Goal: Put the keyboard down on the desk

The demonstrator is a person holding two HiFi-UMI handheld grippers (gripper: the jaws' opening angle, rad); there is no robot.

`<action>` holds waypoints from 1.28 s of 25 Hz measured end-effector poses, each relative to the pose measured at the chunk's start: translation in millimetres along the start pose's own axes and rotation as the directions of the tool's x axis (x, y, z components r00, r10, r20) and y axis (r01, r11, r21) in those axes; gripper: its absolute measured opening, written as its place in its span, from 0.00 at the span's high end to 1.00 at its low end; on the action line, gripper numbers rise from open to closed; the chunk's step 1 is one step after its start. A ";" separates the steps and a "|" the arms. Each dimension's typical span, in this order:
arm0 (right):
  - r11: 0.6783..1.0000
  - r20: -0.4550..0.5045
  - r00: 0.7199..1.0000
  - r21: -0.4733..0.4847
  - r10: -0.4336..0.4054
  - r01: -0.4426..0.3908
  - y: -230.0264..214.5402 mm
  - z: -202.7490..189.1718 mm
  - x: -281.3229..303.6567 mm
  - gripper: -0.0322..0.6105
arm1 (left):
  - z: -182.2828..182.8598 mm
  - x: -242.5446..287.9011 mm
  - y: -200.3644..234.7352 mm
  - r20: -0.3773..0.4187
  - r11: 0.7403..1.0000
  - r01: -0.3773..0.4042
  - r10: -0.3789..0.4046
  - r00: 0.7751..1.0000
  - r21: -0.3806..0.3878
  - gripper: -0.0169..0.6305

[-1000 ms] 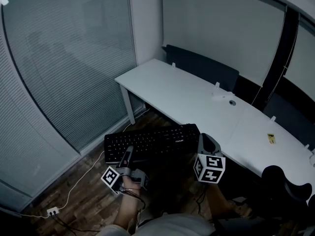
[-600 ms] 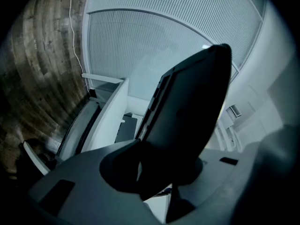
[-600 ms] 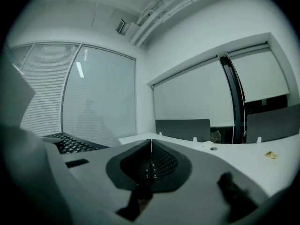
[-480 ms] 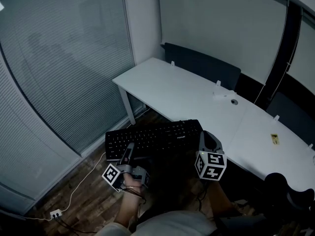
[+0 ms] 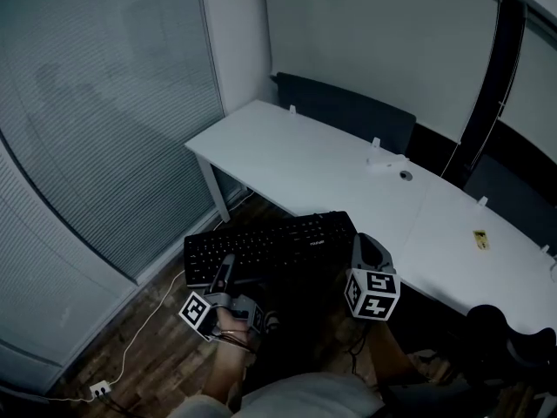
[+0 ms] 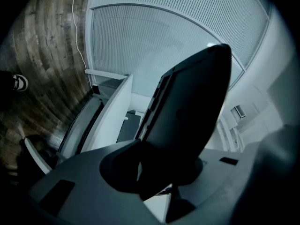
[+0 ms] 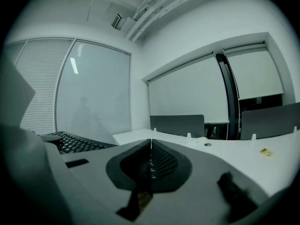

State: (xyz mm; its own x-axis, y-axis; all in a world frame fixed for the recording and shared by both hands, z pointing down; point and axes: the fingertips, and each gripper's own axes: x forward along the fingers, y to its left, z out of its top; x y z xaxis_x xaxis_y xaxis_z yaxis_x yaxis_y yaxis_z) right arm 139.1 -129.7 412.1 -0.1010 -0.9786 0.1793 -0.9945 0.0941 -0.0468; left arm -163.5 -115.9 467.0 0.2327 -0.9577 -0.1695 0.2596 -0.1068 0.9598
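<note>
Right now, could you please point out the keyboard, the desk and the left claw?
keyboard (image 5: pixel 270 244): head view, middle of its key field.
desk (image 5: pixel 313 164): head view, bare part of the white top.
left claw (image 5: pixel 228 265): head view, between its tips, clamped on the keyboard's near edge.

Left gripper (image 5: pixel 224 275): I have it low at my left, jaws clamped on the near edge of the keyboard (image 5: pixel 270 244); my left hand (image 5: pixel 231 327) wraps its handle. Right gripper (image 5: pixel 365 249): level alongside, jaws pressed together, holding nothing.
</note>
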 end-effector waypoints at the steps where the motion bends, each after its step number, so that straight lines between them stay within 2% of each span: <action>1: 1.000 -0.002 1.000 0.001 -0.009 0.009 -2.5 -1.0 1.7 0.90 | 0.4 3.8 1.9 -0.006 1.000 -0.001 0.001 1.000 -0.003 0.78; 10: 0.997 0.014 0.997 -0.012 -0.077 0.077 -12.4 8.6 46.7 0.90 | 17.4 67.8 13.6 -0.059 1.000 0.000 -0.002 0.998 -0.024 0.78; 15: 0.995 0.030 0.995 -0.041 -0.091 0.092 -8.4 28.3 83.0 0.90 | 35.0 106.9 15.4 -0.070 0.999 0.008 -0.012 0.997 -0.052 0.78; 32: 0.984 0.040 0.985 -0.045 -0.170 0.172 -5.9 66.9 214.5 0.90 | 83.3 261.2 15.3 -0.164 0.998 -0.017 0.008 0.986 -0.054 0.78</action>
State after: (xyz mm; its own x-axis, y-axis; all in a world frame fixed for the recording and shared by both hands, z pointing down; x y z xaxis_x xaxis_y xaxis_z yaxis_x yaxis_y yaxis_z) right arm 125.2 -352.3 385.1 0.0710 -0.9868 0.1454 -0.9973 -0.0675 0.0288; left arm -176.8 -389.9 456.0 0.3855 -0.9016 -0.1963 0.3062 -0.0757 0.9490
